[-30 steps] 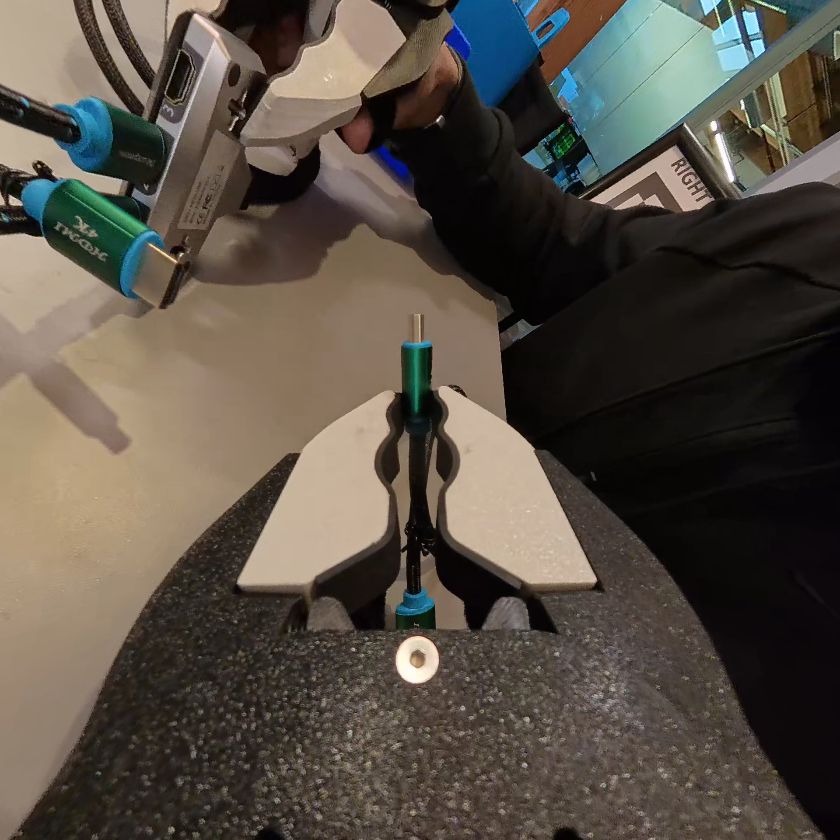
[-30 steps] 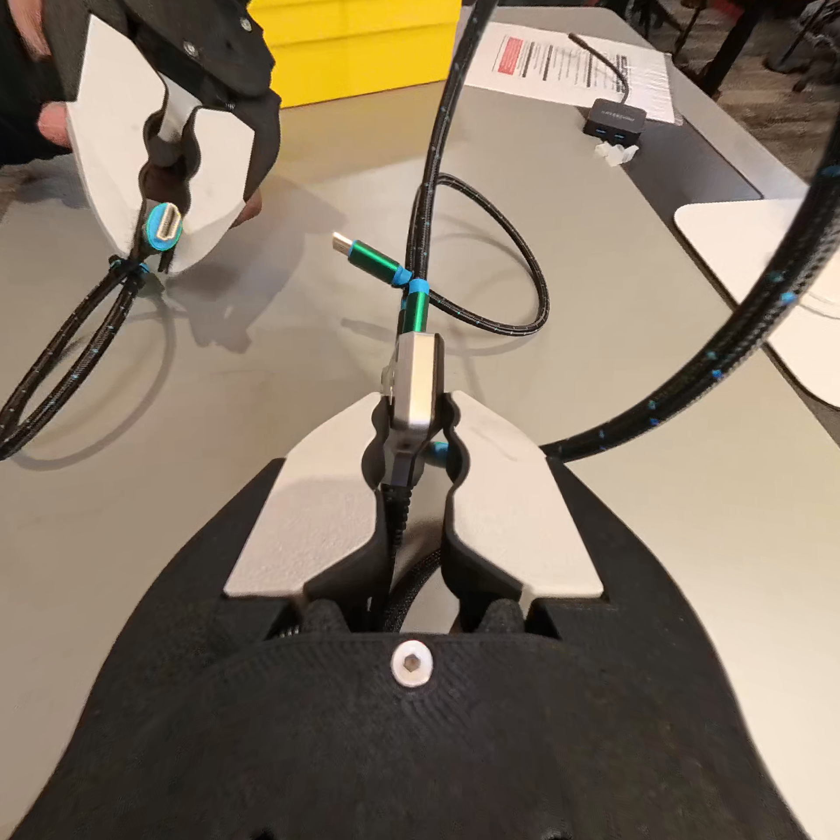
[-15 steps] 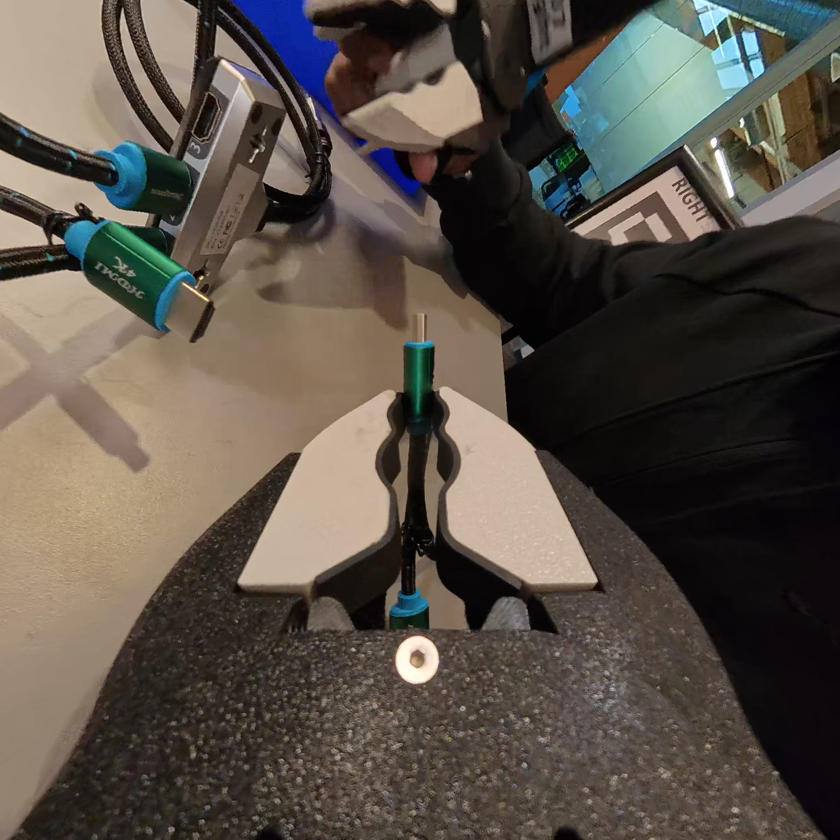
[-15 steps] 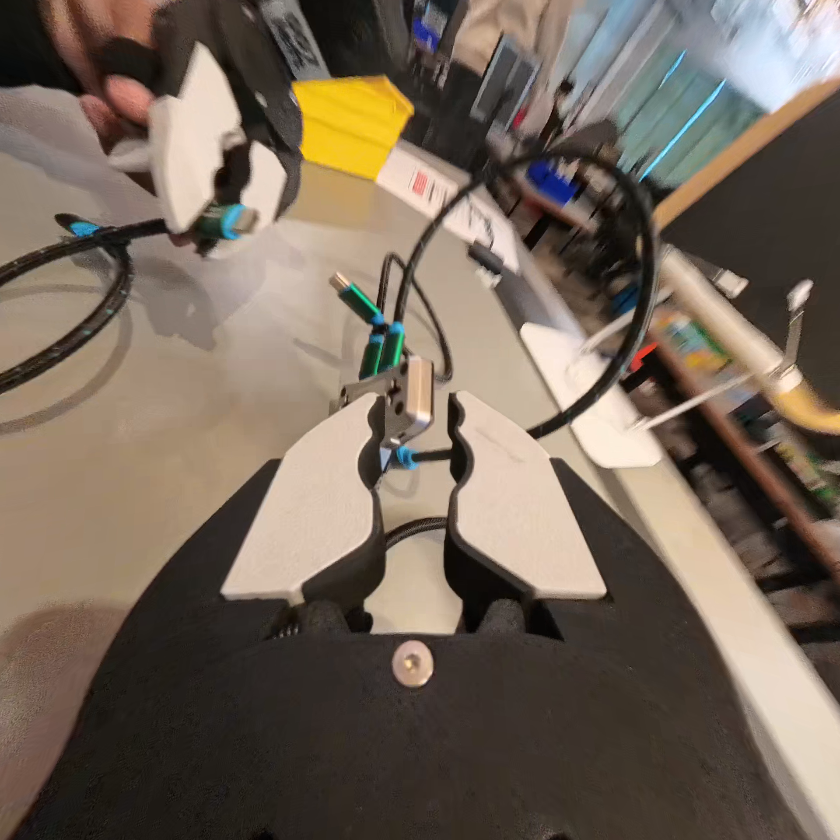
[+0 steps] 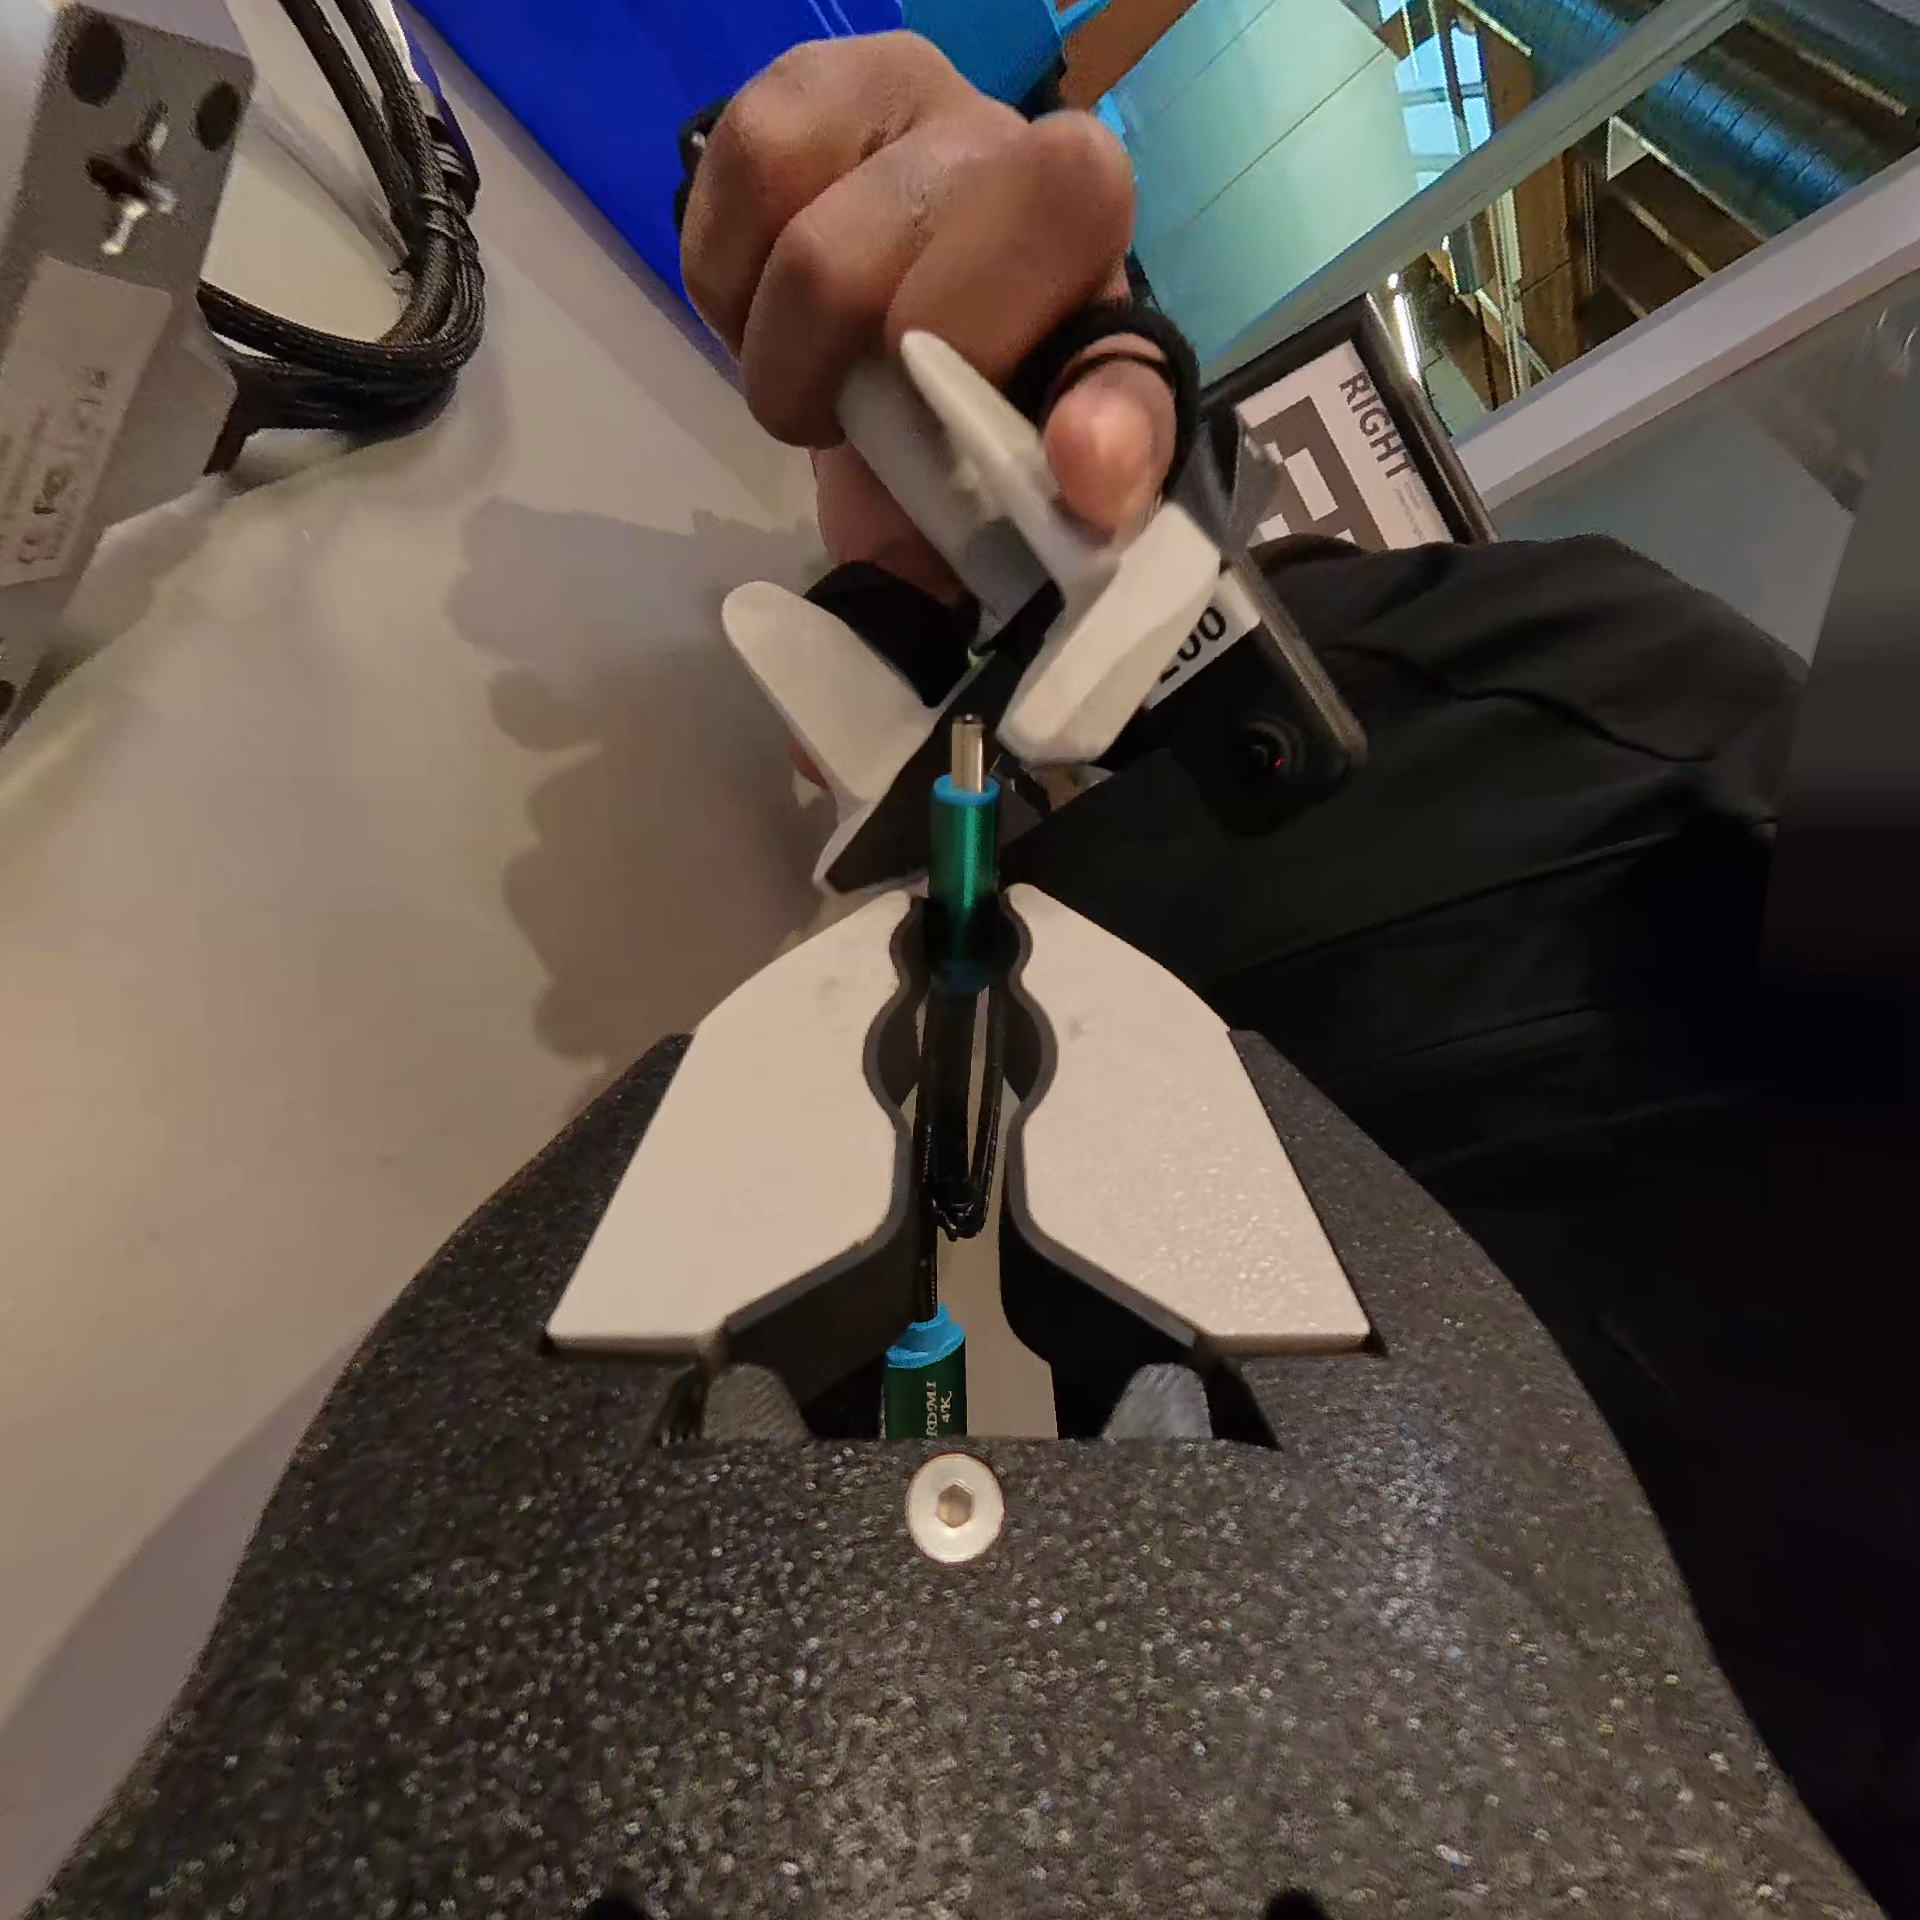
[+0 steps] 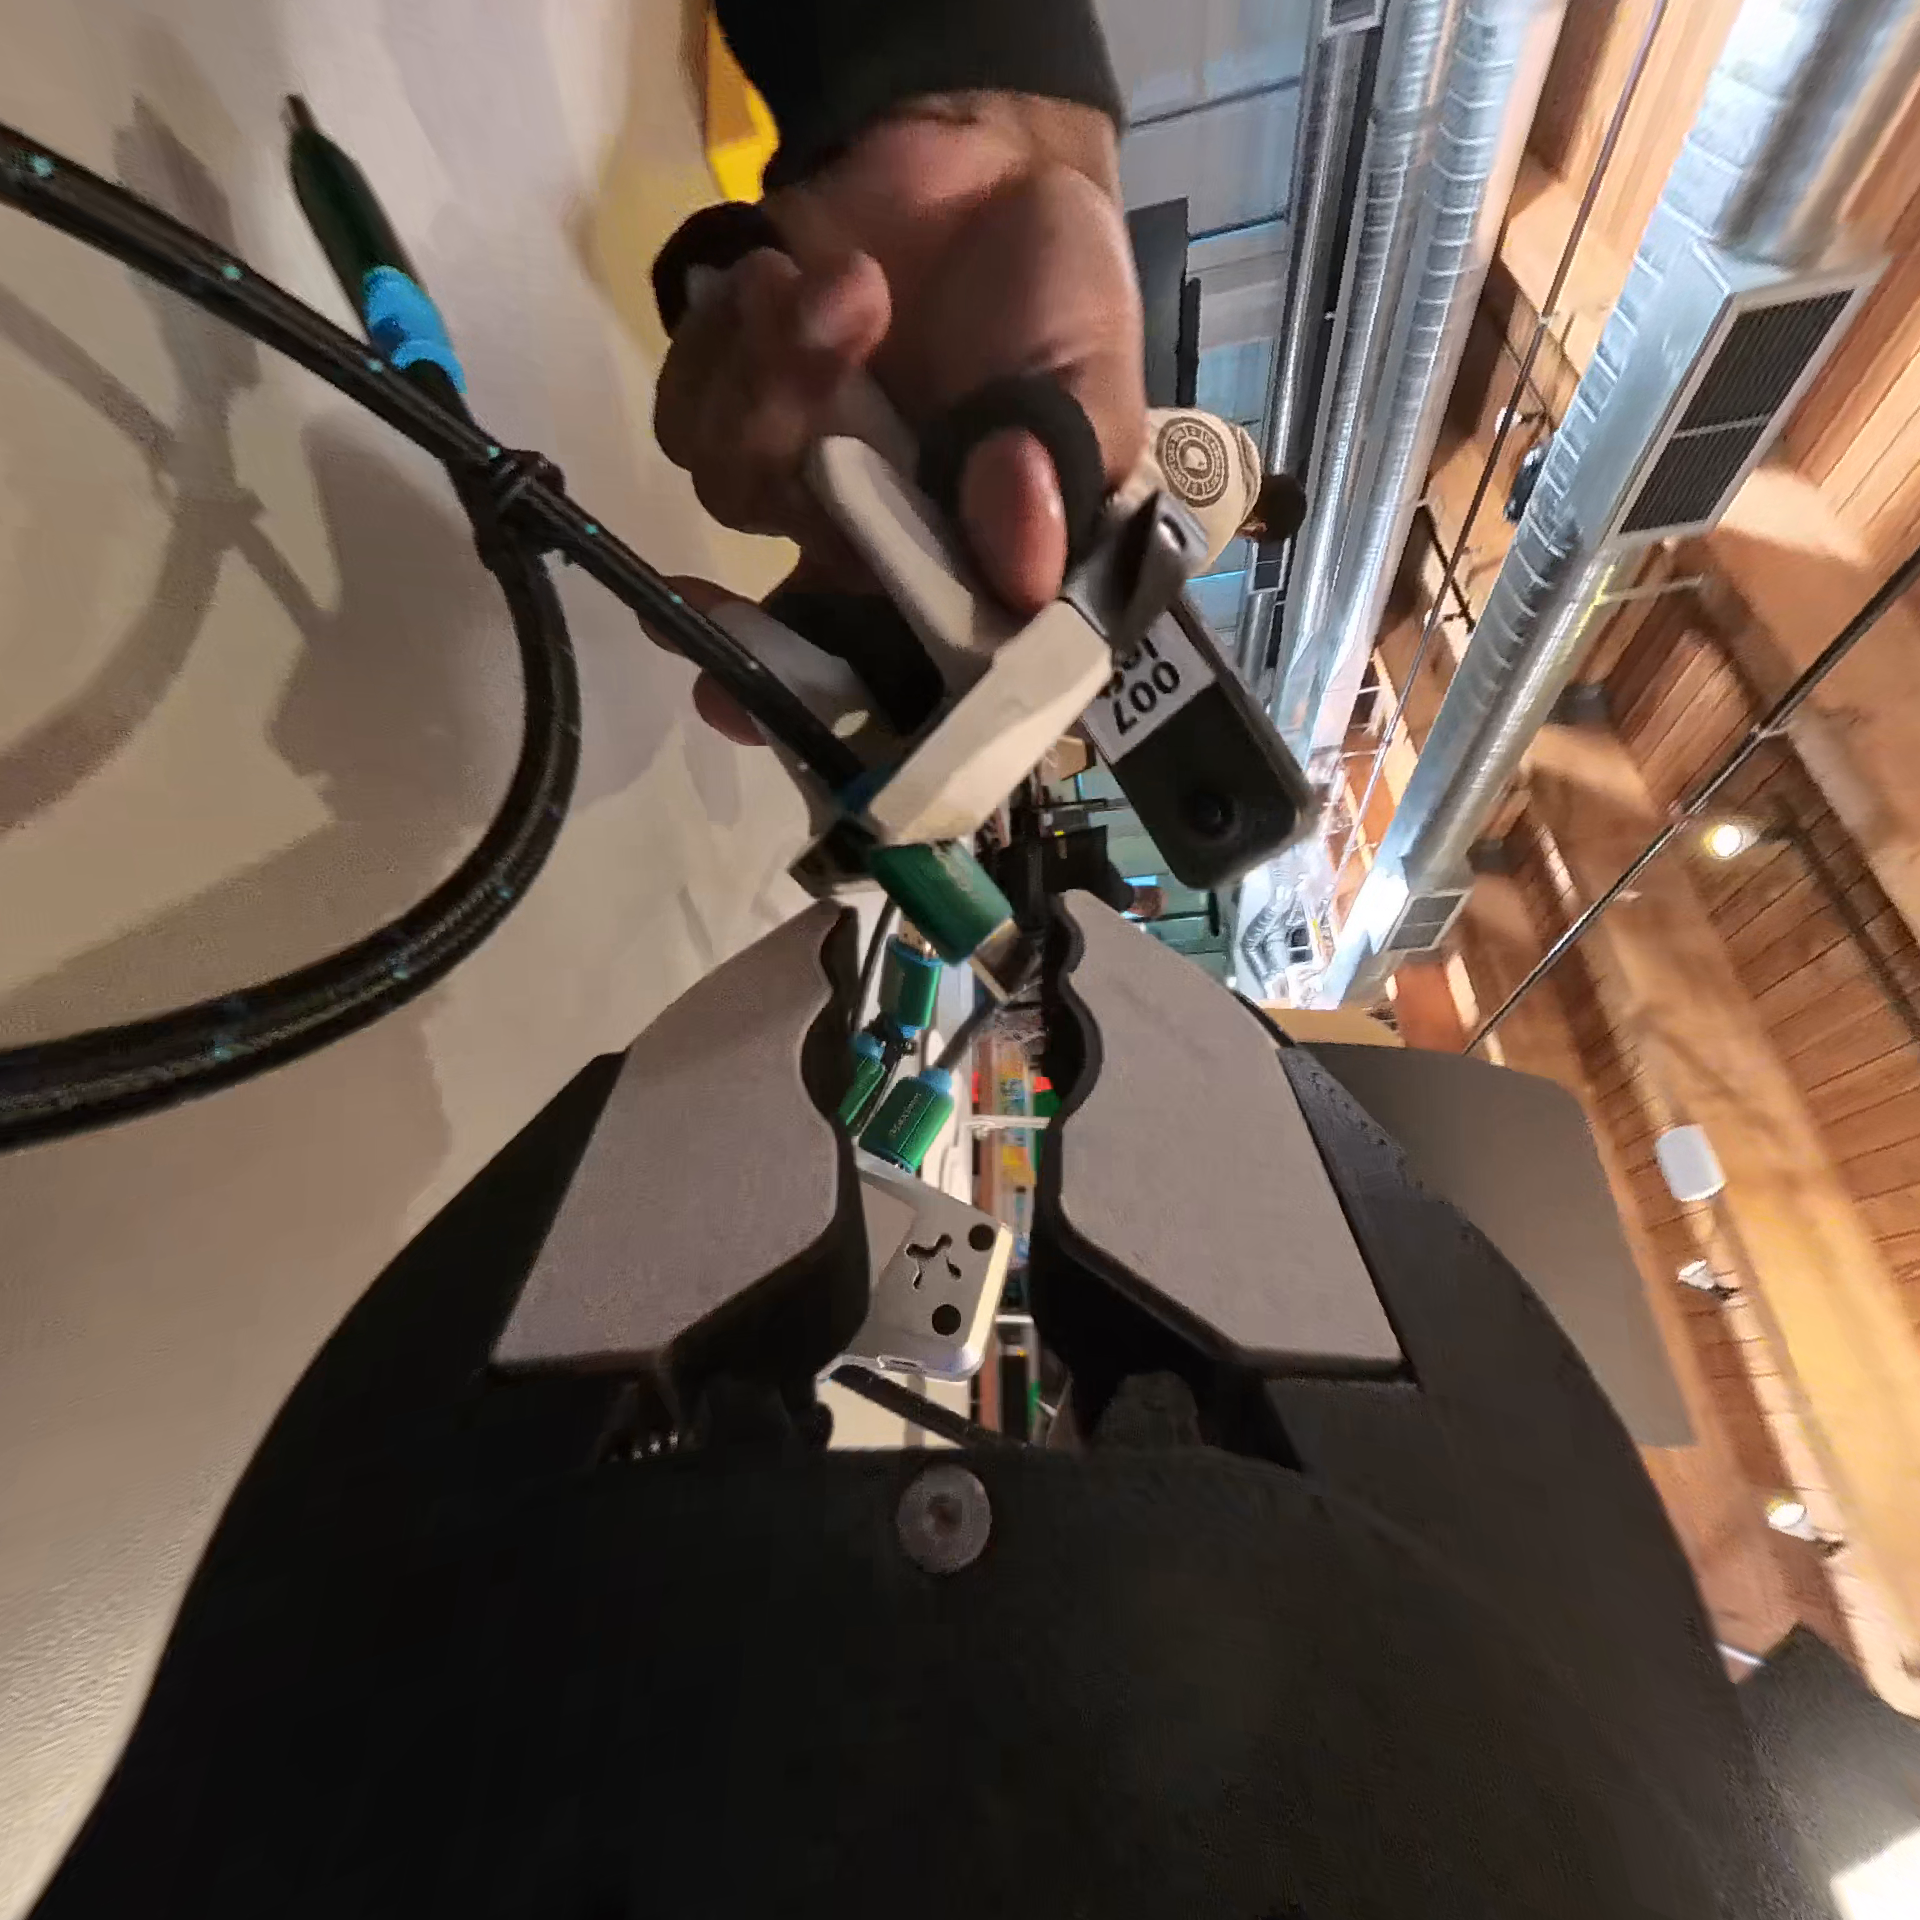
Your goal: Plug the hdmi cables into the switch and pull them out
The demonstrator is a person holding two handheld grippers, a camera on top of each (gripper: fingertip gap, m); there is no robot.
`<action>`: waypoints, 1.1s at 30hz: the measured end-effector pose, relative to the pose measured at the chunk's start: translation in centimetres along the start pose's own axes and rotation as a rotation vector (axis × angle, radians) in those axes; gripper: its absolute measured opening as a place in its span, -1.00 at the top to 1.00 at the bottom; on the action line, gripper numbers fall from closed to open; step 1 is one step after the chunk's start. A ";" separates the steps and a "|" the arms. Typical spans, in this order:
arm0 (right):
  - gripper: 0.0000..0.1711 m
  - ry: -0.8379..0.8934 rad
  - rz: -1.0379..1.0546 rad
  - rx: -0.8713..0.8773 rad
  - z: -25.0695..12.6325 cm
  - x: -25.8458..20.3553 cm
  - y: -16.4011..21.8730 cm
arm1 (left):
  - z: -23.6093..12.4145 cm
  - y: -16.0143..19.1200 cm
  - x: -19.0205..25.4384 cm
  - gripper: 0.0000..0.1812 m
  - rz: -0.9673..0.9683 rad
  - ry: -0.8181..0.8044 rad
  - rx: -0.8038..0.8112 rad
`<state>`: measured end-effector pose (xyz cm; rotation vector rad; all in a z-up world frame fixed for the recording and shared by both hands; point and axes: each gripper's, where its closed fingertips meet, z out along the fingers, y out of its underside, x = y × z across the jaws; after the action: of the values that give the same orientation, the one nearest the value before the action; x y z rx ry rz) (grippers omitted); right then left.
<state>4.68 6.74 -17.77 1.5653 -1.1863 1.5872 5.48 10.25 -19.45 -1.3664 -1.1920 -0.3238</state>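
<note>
**Plug in the left tongs, switch on the table**

Your left gripper (image 5: 961, 914) is clamped on a green plug (image 5: 964, 852), its metal tip pointing forward toward the other tool. The plug's black cable (image 5: 951, 1122) runs back between the fingers, and a second green plug (image 5: 923, 1387) shows behind them, near the base. Your right gripper (image 6: 951, 935) stands parted, with nothing pinched between its fingers; through the gap you see the silver switch (image 6: 935, 1299) with two green plugs (image 6: 906, 1117) going into its far end (whether they are fully seated is hard to tell). In the left view the switch (image 5: 94, 312) lies on the table (image 5: 260, 935) at the upper left, beside a bundle of black cable (image 5: 405, 260). The two grippers face each other closely, each held by a hand (image 5: 914, 239).
</note>
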 end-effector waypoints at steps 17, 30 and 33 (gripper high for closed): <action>0.84 -0.333 0.771 0.010 -0.2 -2.2 2.5 | -6.1 -1.6 -1.2 0.61 0.913 -0.440 0.194; 0.86 -0.567 1.352 0.016 2.1 -2.0 0.5 | -3.9 -3.6 -0.4 0.58 1.165 -0.451 0.421; 0.86 -0.543 1.353 0.004 2.4 -1.8 0.8 | -3.4 -3.7 -1.1 0.85 1.132 -0.433 0.389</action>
<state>5.19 4.54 -19.91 1.1849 -2.9273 1.8488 3.71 5.86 -17.45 -1.5673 -0.5884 0.9892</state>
